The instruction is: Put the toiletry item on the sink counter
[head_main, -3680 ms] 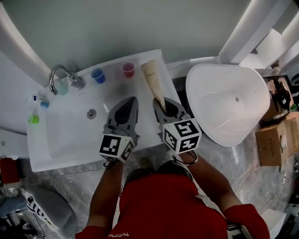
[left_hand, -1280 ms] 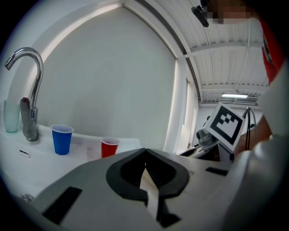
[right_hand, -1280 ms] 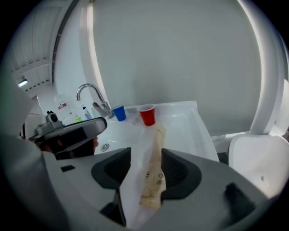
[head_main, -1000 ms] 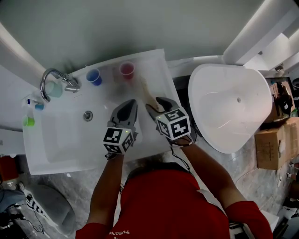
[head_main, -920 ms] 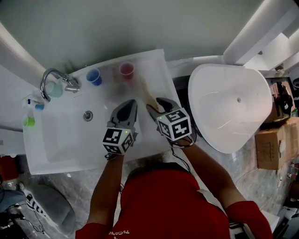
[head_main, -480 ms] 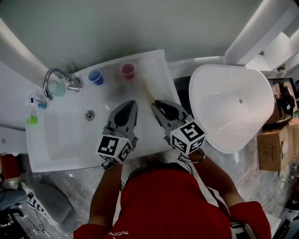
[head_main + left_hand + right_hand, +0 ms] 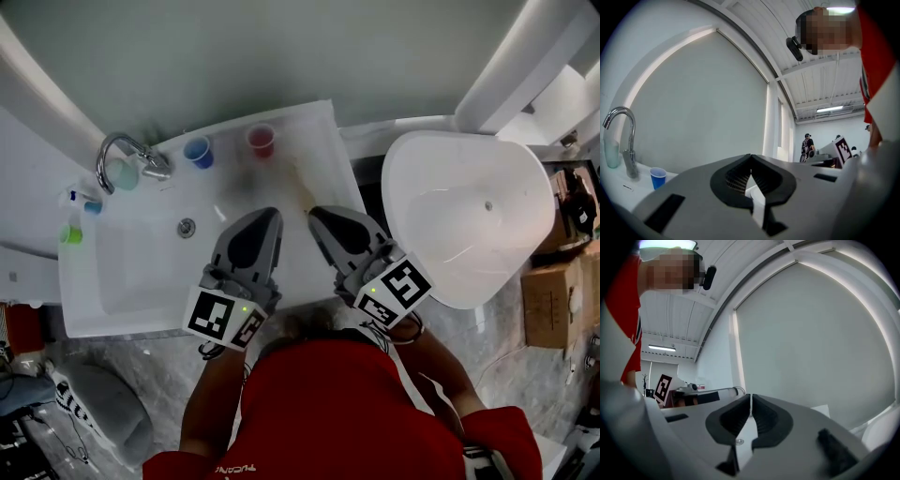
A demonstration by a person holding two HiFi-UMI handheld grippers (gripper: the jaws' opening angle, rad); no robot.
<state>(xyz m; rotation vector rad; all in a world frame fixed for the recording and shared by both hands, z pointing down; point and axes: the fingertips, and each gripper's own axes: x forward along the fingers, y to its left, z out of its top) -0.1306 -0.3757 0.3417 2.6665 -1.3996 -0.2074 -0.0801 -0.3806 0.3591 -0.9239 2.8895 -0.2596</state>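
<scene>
The toiletry item is a beige tube (image 7: pixel 298 184) lying on the white sink counter (image 7: pixel 323 127), just right of the basin; it looks blurred in the head view. My right gripper (image 7: pixel 315 213) hangs above the counter's near side, short of the tube's near end. Its jaws have just been closing, and they now meet with nothing between them (image 7: pixel 751 396). Beside it on the left, my left gripper (image 7: pixel 273 213) is shut and empty too (image 7: pixel 750 157). Both point level toward the back wall.
A chrome faucet (image 7: pixel 127 153) with a teal cup (image 7: pixel 123 175), a blue cup (image 7: pixel 197 150) and a red cup (image 7: pixel 260 139) line the counter's back. Small bottles (image 7: pixel 69 234) stand far left. A white tub (image 7: pixel 464 216) and cardboard boxes (image 7: pixel 553 300) are at the right.
Both grippers have risen and drawn back toward the person. The right gripper's jaws have gone from wide apart by the tube to shut, and the tube stays on the counter.
</scene>
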